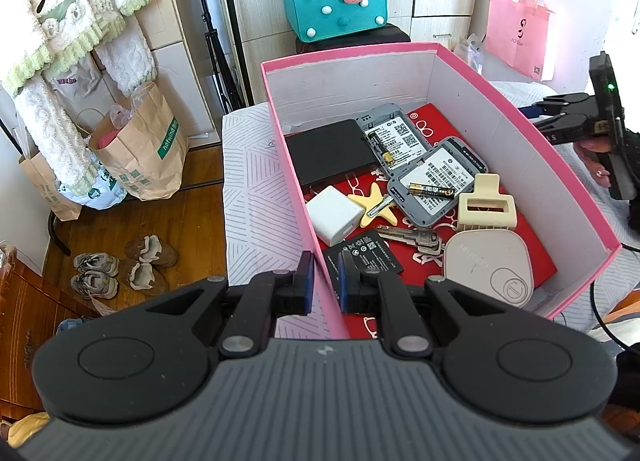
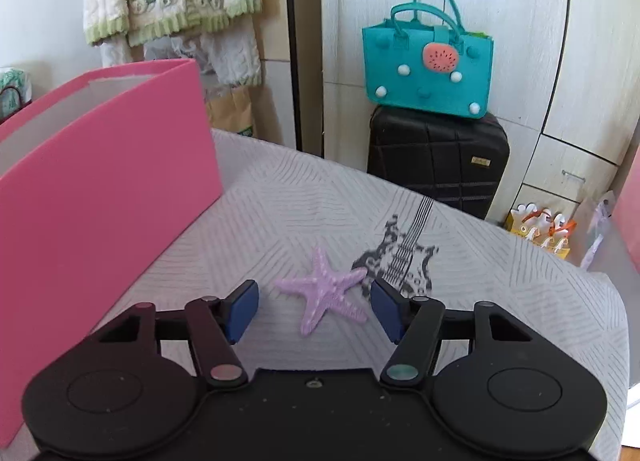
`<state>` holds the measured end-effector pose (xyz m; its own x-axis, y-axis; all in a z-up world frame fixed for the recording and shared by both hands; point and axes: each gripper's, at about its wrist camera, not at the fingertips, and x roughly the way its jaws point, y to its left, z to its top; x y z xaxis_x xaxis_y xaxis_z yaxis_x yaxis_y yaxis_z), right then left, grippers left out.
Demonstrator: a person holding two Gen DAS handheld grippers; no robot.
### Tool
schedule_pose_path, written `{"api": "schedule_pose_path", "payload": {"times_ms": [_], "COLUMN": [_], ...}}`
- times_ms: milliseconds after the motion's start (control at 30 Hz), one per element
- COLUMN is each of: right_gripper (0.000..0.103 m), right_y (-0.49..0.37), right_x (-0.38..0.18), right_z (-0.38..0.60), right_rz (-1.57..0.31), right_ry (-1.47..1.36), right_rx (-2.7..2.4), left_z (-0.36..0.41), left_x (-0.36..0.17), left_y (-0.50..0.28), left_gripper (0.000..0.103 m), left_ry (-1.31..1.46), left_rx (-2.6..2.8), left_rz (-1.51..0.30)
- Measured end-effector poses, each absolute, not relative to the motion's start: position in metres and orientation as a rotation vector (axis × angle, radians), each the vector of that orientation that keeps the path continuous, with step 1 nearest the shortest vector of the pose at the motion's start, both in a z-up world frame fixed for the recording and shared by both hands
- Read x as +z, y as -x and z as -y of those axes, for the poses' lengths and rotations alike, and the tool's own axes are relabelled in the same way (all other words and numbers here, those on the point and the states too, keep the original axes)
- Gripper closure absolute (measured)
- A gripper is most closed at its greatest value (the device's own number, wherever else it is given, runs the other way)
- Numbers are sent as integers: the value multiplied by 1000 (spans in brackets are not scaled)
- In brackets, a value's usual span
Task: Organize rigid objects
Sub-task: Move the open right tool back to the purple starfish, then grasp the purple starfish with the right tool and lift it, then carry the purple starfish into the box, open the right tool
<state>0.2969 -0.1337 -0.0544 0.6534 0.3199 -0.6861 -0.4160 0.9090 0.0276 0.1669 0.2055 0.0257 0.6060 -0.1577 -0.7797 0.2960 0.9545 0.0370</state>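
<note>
My right tool hangs low over a patterned bedspread, its blue pads spread wide and holding nothing. A lilac plastic starfish lies flat on the cloth directly between the pads, slightly ahead of them and touching neither. Just to the left of this tool rises the outer wall of the pink box.

My left tool is nearly closed and straddles the near wall of that pink box, one pad outside and one inside. I judge that it grips the wall to steady the box, though a thin gap seems to show, so I cannot be certain. Ahead of it, inside the box, lie a black flat case, two grey pocket routers with AA batteries resting on them, a white charger, a yellow starfish clip, a cream hair claw, keys, a loose battery pack and a beige tracker.

The risks, as I judge them: the starfish is thin with splayed arms, so closing on the arm tips could flip it or pinch bedspread with it. The soft bed may give under pressure. Carrying it leftward too low could strike the box wall, and a loose left hold would let the box slide.
</note>
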Motion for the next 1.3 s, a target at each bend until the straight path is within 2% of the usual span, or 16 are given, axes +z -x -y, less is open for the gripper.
{"api": "schedule_pose_path", "payload": {"times_ms": [67, 667, 1300], "right_gripper": [45, 46, 46], "right_y": [-298, -285, -201], "right_x": [-54, -46, 51], "right_z": [133, 137, 110], "right_rz": [-740, -722, -535], "right_ry": [140, 78, 40], "right_rx": [404, 401, 608], "left_z": [-206, -206, -206], "left_x": [26, 26, 25], "left_y": [-167, -167, -167], "left_gripper": [92, 92, 92], "left_ry": [-169, -169, -166], "left_rx": [-264, -265, -266], "left_rz": [-882, -882, -881]}}
